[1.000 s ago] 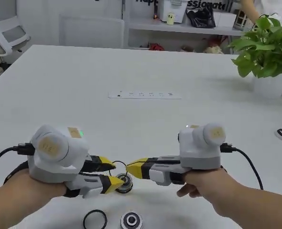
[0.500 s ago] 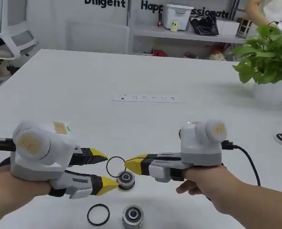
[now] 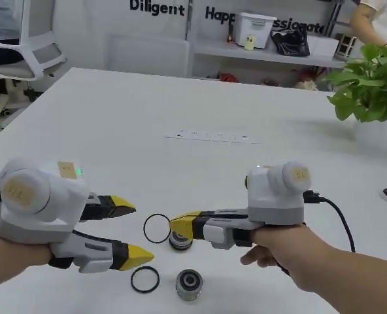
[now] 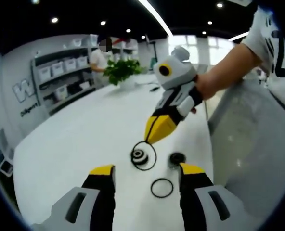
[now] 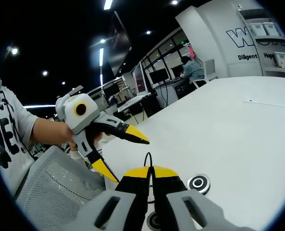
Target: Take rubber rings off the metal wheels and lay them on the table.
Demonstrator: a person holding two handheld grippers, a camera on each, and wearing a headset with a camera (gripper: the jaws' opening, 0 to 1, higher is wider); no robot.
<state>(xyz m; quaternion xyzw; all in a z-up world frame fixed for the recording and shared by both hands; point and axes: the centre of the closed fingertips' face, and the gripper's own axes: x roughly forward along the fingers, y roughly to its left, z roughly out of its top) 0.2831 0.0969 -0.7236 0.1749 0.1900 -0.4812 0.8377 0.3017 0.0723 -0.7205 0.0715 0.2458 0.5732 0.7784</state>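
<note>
Currently, the right claw [image 3: 174, 226] is pressed together on a rubber ring [image 3: 145, 228], pinching its edge between the yellow jaw tips. In the head view the ring extends left of the tips as an open hoop. It sits beside the metal wheel [image 3: 179, 242], which rests on the counter [image 3: 115, 131] under the right claw's tips. Whether ring and wheel touch cannot be told. In the right gripper view, a thin black strip of the ring rises from between the closed jaws. The left claw [image 3: 136, 231] is spread wide and holds nothing, with its yellow tips near the pinched ring. A second rubber ring [image 3: 131, 280] lies flat on the counter nearer the person, just beside a second metal wheel [image 3: 189, 284] and apart from it.
</note>
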